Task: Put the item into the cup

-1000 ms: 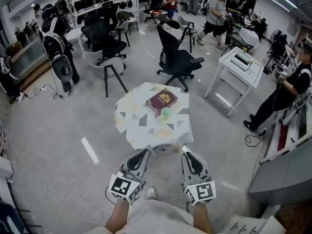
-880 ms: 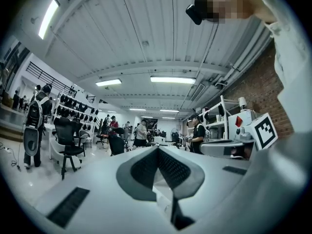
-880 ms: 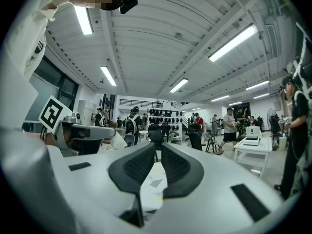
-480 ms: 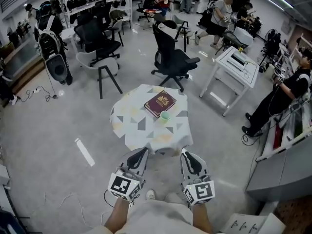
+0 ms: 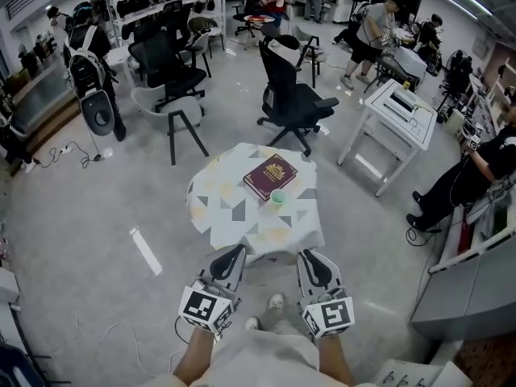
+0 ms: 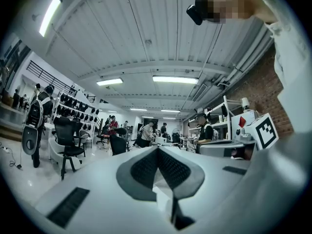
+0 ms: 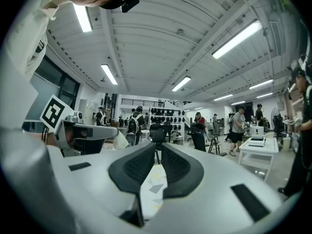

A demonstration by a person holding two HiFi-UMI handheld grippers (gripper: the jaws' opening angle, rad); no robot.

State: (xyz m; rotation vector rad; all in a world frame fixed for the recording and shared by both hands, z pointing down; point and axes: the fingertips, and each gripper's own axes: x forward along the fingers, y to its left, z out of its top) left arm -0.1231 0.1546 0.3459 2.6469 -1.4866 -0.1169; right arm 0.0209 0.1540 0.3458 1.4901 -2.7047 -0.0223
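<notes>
A small round table [image 5: 230, 216] with a grey-and-yellow patterned cloth stands ahead of me on the floor. On it lies a dark red book [image 5: 270, 176], and a small green cup [image 5: 278, 197] stands upright at the book's near right corner. I can make out no other small item on the table. My left gripper [image 5: 230, 258] and right gripper [image 5: 313, 260] hang side by side near my body, short of the table's near edge. Both are shut and hold nothing. In the right gripper view the cloth [image 7: 155, 184] shows through a thin slit between the jaws.
A black office chair [image 5: 294, 95] stands just beyond the table, and a grey chair [image 5: 173, 107] at the far left. A white desk [image 5: 399, 111] is at the right, with a person in black [image 5: 476, 172] beside it. Several people work at the back.
The head view has swayed slightly and the table sits a little lower in it. A foot now shows between the grippers. Both grippers keep the same pose.
</notes>
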